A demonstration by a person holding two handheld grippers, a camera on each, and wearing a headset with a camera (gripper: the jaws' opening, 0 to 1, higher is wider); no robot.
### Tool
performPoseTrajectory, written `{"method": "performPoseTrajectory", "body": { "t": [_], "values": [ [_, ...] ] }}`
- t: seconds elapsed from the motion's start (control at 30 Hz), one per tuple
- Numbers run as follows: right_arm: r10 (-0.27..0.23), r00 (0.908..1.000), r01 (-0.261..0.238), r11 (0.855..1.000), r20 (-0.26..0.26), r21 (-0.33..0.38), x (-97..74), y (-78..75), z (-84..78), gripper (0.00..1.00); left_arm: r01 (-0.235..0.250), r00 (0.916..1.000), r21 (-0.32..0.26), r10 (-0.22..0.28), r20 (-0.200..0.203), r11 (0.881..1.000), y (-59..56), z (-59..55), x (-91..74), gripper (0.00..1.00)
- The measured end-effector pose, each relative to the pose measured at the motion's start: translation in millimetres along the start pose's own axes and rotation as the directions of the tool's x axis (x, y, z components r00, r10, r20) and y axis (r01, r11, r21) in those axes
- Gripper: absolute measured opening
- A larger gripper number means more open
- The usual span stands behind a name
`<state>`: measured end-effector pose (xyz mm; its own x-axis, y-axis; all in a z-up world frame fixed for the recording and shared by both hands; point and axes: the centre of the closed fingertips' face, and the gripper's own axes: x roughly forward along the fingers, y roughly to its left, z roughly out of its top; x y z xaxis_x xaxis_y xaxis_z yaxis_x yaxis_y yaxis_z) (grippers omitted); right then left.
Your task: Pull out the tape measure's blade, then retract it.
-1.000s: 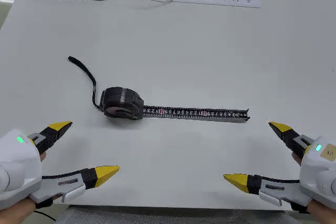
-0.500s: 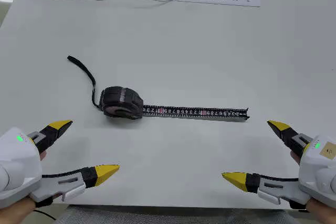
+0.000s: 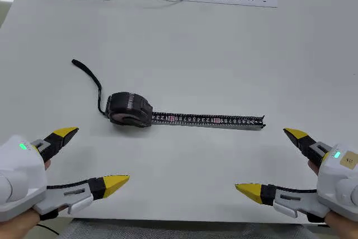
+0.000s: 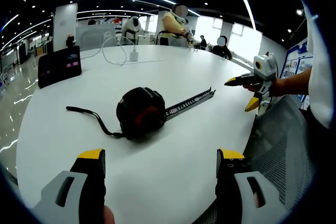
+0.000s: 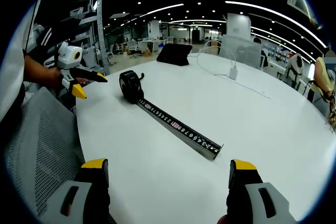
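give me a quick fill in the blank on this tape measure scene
The black round tape measure case lies on the white table with its numbered blade pulled ____.
The yellow-tipped left tongs and right tongs both stand ____.
The blade's free end points toward the ____ tongs.
Missing: out; open; right.

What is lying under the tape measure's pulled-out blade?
The white table. The blade lies flat on it, extending from the case. The strip of tabletop directly beneath the blade is covered, so nothing can be checked there.
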<state>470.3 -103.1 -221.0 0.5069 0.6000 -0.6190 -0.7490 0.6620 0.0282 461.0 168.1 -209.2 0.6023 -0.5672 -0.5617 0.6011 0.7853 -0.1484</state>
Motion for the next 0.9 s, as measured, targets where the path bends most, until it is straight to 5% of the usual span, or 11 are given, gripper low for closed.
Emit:
{"method": "performPoseTrajectory", "body": {
  "t": [0.9],
  "values": [
    [-0.019,0.9998,0.019,1.0,0.01,0.015,-6.9,-9.9,-0.8,0.93,-0.03,0.9994,-0.066,0.031,0.013,0.997,-0.3,18.0,31.3,0.84]
  ]
}}
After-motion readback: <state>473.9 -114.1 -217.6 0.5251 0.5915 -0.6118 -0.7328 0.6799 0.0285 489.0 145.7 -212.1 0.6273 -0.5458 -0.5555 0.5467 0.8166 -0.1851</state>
